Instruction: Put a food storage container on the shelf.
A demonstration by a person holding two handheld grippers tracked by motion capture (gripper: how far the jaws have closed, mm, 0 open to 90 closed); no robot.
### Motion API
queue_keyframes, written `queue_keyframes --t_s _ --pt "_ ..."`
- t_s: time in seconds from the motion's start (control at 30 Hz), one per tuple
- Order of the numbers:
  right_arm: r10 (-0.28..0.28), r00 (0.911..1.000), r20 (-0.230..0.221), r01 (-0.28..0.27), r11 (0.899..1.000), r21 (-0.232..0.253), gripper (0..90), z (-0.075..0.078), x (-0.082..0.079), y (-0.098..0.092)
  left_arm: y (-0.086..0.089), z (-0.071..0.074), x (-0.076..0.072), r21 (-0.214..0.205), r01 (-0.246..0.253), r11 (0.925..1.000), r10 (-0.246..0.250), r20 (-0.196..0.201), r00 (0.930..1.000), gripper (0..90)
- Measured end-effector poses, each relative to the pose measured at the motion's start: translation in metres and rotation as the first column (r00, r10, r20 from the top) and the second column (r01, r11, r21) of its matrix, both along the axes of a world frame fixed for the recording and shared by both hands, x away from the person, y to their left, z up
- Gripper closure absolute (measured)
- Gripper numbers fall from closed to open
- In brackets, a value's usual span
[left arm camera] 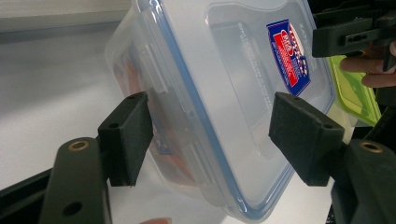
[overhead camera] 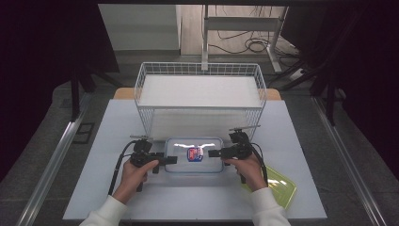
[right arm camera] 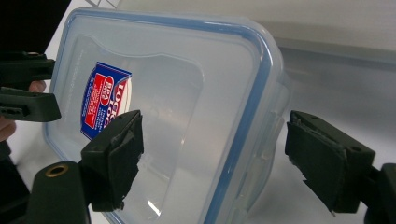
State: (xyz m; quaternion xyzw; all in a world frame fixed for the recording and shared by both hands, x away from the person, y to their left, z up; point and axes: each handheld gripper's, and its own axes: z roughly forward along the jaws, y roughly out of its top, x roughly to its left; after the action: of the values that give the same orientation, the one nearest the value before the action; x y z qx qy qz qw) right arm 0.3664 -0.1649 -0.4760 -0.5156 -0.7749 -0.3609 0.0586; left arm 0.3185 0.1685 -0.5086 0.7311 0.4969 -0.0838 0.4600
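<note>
Just before the wire basket sits the lidded clear container — left gripper and right gripper straddle its ends, jaws wide, apparently not pressing; a green lid lies right.

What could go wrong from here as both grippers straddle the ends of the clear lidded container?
1. The left gripper and right gripper stand open around the container; closing unevenly could twist or skid it.
2. The pads sit near the side latch flaps, so a grip may slip on smooth plastic.
3. The wire basket stands close behind; a low lift could catch its rim.
</note>
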Motion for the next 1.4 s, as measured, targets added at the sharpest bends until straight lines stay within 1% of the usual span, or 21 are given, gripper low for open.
queue_keyframes --t_s 0.1,0.13,0.17,0.23,0.3,0.4,0.47,0.5,0.57,0.63,0.67,0.83,0.97,1.07,1.23,1.3,1.4 --pt "0.004 0.9994 -0.036 -0.003 1.0 0.019 18.5 -0.002 0.002 -0.002 0.0 0.0 0.0 -0.001 -0.001 1.0 0.001 0.001 1.0 30.9" --pt "0.009 0.998 -0.063 -0.007 0.999 0.032 17.8 -0.004 0.004 -0.003 0.0 0.0 0.0 -0.001 -0.002 1.0 0.002 0.001 1.0 30.9" --pt "0.009 0.998 -0.063 -0.007 0.999 0.032 17.8 -0.004 0.004 -0.003 0.0 0.0 0.0 -0.004 -0.005 1.0 0.005 0.001 1.0 30.9" --pt "0.025 0.996 -0.086 -0.021 0.999 0.045 17.4 -0.006 0.004 -0.003 0.0 0.0 0.0 -0.005 -0.005 1.0 0.005 0.002 1.0 30.9" --pt "0.038 0.9947 -0.096 -0.033 0.998 0.052 16.0 -0.008 0.004 0.0 0.0 -0.001 0.0 -0.006 -0.006 1.0 0.006 0.003 1.0 30.9" --pt "0.035 0.995 -0.094 -0.03 0.998 0.05 17.0 -0.008 0.005 0.001 0.0 -0.001 0.0 -0.007 -0.006 1.0 0.006 0.001 1.0 30.9" --pt "0.025 0.9955 -0.091 -0.02 0.999 0.05 21.6 -0.006 0.005 -0.001 0.0 -0.001 0.0 -0.008 -0.006 1.0 0.006 0.002 1.0 30.9" --pt "0.015 0.9965 -0.083 -0.01 0.998 0.057 25.9 -0.004 0.004 -0.003 0.0 -0.001 0.0 -0.007 -0.005 1.0 0.005 0.002 1.0 30.9" --pt "0.007 0.9973 -0.073 -0.002 0.998 0.061 31.6 -0.001 0.003 -0.006 0.0 -0.001 0.0 -0.007 -0.002 1.0 0.002 0.004 1.0 30.9" --pt "0.007 0.9977 -0.068 -0.003 0.998 0.066 32.8 0.0 0.001 -0.008 -0.001 0.0 -0.001 -0.003 0.001 1.0 -0.001 0.01 0.9999 31.0" --pt "0.009 0.9979 -0.065 -0.005 0.998 0.07 33.3 0.0 0.001 -0.009 0.0 0.001 -0.002 0.008 0.005 1.0 -0.006 0.014 0.9999 31.0" --pt "0.017 0.9977 -0.065 -0.01 0.995 0.098 37.4 -0.001 0.0 -0.015 -0.001 0.002 -0.004 0.013 0.004 0.9999 -0.004 0.023 0.9997 31.9" --pt "0.027 0.9981 -0.056 -0.021 0.994 0.103 38.6 0.0 -0.002 -0.017 0.001 0.003 -0.006 0.007 0.004 1.0 -0.005 0.023 0.9997 34.1" --pt "0.035 0.998 -0.053 -0.029 0.994 0.109 40.0 0.001 -0.003 -0.018 0.005 0.003 -0.006 -0.02 0.006 0.9998 -0.005 0.014 0.9999 37.8" --pt "0.046 0.9982 -0.039 -0.041 0.992 0.118 41.9 0.002 -0.007 -0.021 0.008 0.004 -0.008 -0.02 0.022 0.9996 -0.021 0.019 0.9996 41.5" --pt "0.053 0.9979 -0.037 -0.048 0.991 0.126 42.9 0.002 -0.008 -0.023 0.009 0.004 -0.008 -0.028 0.026 0.9993 -0.026 0.015 0.9995 42.8" --pt "0.06 0.9977 -0.031 -0.055 0.989 0.134 43.5 0.002 -0.009 -0.024 0.009 0.004 -0.009 -0.029 0.028 0.9992 -0.027 0.023 0.9994 43.3"
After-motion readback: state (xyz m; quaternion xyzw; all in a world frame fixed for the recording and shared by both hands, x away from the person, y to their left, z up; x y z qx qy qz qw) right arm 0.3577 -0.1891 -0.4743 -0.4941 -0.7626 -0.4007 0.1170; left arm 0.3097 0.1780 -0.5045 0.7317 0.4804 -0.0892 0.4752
